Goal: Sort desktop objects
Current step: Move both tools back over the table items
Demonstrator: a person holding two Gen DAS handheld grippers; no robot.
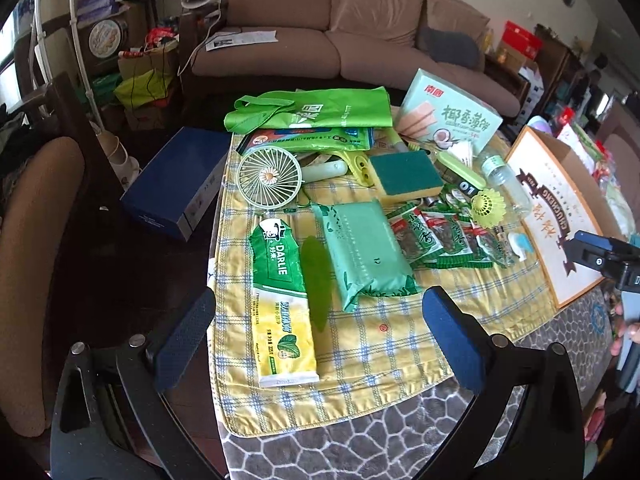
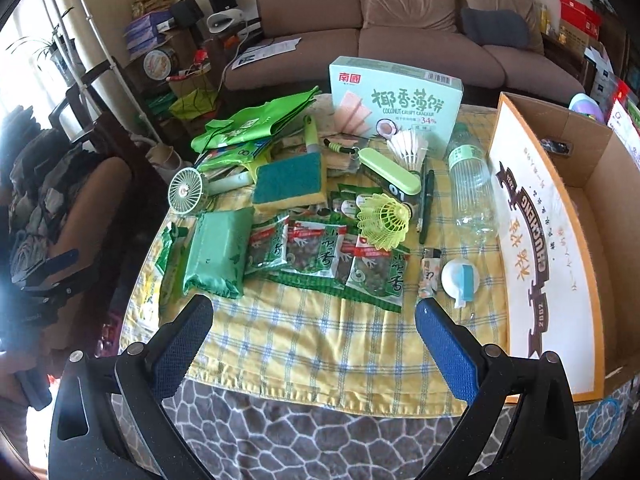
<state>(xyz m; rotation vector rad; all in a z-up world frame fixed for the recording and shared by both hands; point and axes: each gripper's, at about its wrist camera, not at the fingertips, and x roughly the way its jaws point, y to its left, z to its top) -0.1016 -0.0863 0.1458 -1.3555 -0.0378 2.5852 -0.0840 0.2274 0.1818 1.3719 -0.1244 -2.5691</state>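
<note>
A yellow checked cloth [image 1: 384,340] [image 2: 320,320] carries many green items. In the left wrist view these are a Darlie toothpaste box [image 1: 282,304], a green tissue pack [image 1: 362,252], a small fan [image 1: 269,178], a sponge [image 1: 404,172], snack packets [image 1: 440,240] and a yellow shuttlecock [image 1: 486,204]. The right wrist view shows the tissue pack [image 2: 218,252], snack packets [image 2: 328,260], the shuttlecock [image 2: 386,220], a lighter [image 2: 428,272], a clear bottle [image 2: 472,188] and a cracker box [image 2: 396,100]. My left gripper [image 1: 320,328] is open above the cloth's near edge. My right gripper [image 2: 314,328] is open and empty too.
An open cardboard box [image 2: 568,216] [image 1: 556,208] stands at the table's right side. A blue box [image 1: 176,184] lies left of the cloth. A green bag [image 1: 312,110] sits at the back. A brown sofa [image 1: 360,28] lies behind, a chair [image 1: 36,248] to the left.
</note>
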